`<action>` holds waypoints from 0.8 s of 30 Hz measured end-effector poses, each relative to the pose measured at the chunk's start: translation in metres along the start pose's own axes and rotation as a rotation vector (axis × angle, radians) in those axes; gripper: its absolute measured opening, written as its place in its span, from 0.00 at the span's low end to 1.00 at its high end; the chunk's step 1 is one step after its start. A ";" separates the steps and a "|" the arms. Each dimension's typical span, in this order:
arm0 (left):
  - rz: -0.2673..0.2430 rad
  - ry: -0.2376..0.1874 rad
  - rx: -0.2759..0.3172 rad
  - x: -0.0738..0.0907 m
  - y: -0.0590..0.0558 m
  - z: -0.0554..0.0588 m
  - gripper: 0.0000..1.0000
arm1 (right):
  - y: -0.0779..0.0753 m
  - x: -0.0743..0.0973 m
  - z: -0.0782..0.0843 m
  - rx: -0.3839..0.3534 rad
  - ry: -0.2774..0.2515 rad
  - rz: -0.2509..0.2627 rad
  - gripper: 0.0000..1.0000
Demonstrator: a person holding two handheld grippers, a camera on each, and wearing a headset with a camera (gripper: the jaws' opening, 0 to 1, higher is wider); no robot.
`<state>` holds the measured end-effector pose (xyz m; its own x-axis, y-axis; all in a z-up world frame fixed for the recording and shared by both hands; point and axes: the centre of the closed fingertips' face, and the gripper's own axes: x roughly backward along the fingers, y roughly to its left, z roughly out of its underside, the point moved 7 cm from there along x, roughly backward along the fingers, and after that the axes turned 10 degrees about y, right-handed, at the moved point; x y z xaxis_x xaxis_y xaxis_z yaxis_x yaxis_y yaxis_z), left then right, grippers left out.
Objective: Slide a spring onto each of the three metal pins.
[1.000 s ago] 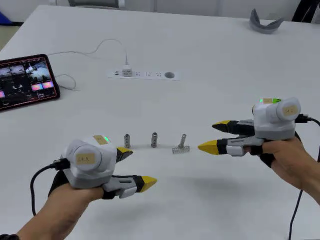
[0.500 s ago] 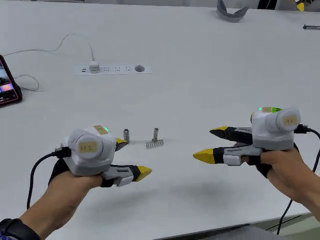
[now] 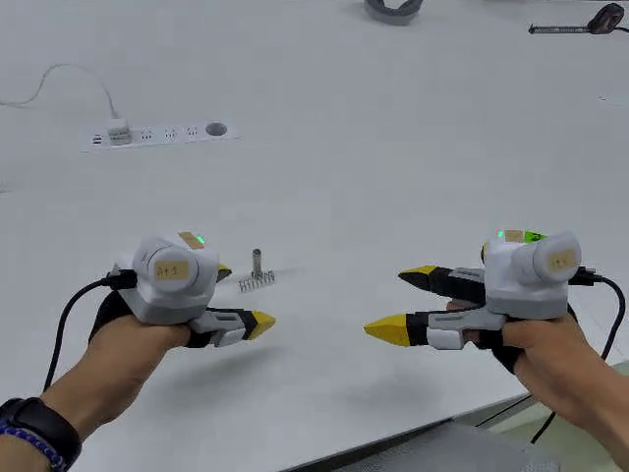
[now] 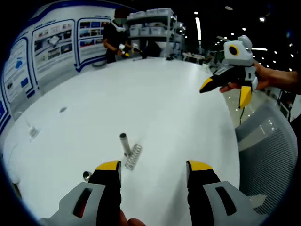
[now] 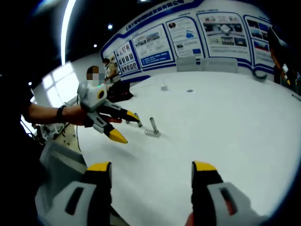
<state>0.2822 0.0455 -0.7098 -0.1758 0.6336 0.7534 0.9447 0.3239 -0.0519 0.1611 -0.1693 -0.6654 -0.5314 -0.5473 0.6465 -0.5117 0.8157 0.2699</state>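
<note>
Head view: I count two grippers, one pin and one loose spring. My left gripper [image 3: 243,296] hangs low over the near left of the white table [image 3: 393,197]. Its yellow-tipped jaws stand apart and hold nothing. My right gripper [image 3: 398,302] is well apart on the right, also spread wide and empty. The pin [image 3: 257,262] is a short grey metal cylinder standing upright just right of the left gripper's far tip. The spring [image 3: 256,283] is a small coil of bright wire lying on its side at the pin's near foot; I cannot tell whether they touch. Far left lies a flat white power strip [image 3: 157,133] with a thin white cable [image 3: 59,74] plugged in.

Left gripper view: I count two pins here. Ahead of the left gripper [image 4: 154,167], whose two tips are parted with bare table between them, the pin [image 4: 124,142] stands upright with the ribbed spring [image 4: 133,156] lying beside it. A second pin [image 4: 87,176] peeks out beside the left jaw, too hidden to tell whether it carries a coil. The right gripper [image 4: 225,91] hovers far right.

Right gripper view: the right gripper [image 5: 150,167] has its jaws wide and empty. Beyond them, the left gripper [image 5: 129,131] points at the pin [image 5: 152,123] and the spring [image 5: 151,134].
</note>
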 end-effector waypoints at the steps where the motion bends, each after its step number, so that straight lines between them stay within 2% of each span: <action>1: -0.003 0.006 -0.003 -0.002 0.001 0.000 0.56 | 0.001 0.001 0.001 -0.004 -0.001 0.002 0.71; 9: -0.006 0.032 -0.019 -0.019 0.011 -0.004 0.52 | 0.006 0.004 0.009 -0.022 -0.001 -0.001 0.73; 17: 0.000 0.070 -0.023 -0.036 0.012 0.000 0.45 | 0.012 0.011 0.018 -0.050 -0.014 0.005 0.73; 24: -0.039 0.083 -0.013 -0.045 0.022 0.004 0.37 | 0.015 0.015 0.027 -0.082 -0.020 0.013 0.73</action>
<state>0.3098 0.0269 -0.7470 -0.1897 0.5596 0.8067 0.9410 0.3383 -0.0134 0.1273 -0.1703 -0.6715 -0.5518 -0.5392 0.6362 -0.4481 0.8351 0.3191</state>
